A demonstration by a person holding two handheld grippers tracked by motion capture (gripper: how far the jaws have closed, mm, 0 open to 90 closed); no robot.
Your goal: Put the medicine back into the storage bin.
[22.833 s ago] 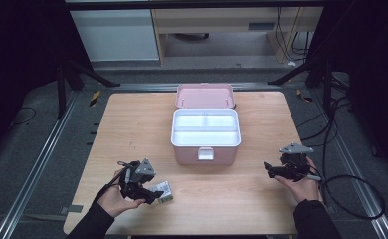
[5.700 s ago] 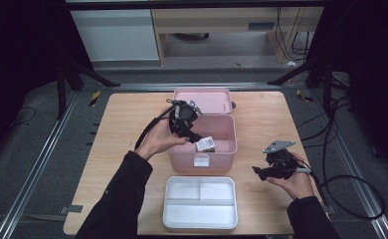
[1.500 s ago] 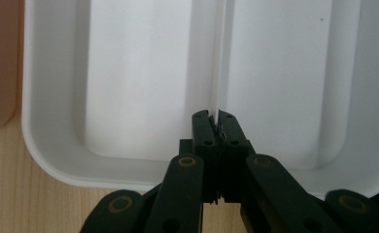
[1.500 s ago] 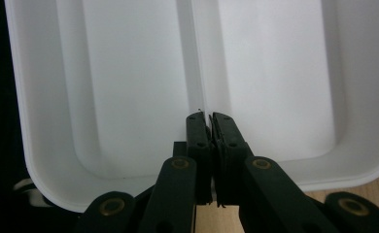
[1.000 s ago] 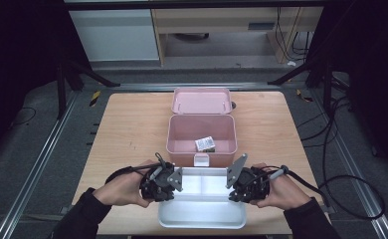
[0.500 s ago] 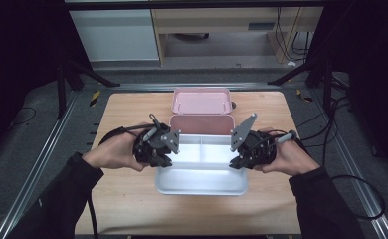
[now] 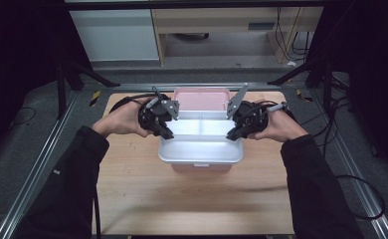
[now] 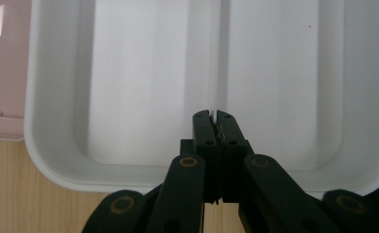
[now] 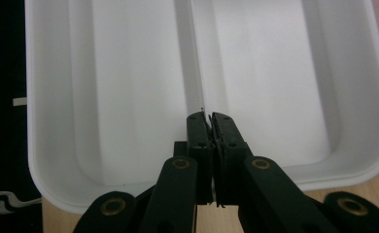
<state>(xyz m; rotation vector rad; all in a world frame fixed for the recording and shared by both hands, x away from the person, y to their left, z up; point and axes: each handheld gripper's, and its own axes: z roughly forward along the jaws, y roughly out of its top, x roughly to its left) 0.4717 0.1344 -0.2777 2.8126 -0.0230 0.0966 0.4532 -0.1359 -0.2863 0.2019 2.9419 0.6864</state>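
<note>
A white two-compartment tray [image 7: 201,150] hangs just above the open pink box [image 7: 200,168], covering most of it. My left gripper [image 7: 168,130] is shut on the tray's left end wall. At the opposite end my right gripper [image 7: 232,133] pinches the right wall. In the left gripper view the gripper [image 8: 213,114] clamps the tray [image 8: 36,121] wall in line with its middle divider. The right gripper view shows the same kind of grip by the gripper [image 9: 208,116] on the tray [image 9: 32,121]. What lies inside the box is hidden by the tray.
The box's pink lid [image 7: 200,96] stands open behind the tray at the far edge of the wooden table [image 7: 182,199]. Dark metal rails and cables run along both sides of the table.
Both hands have lifted the white tray from the near part of the table and carried it away from the person, up over the pink box.
</note>
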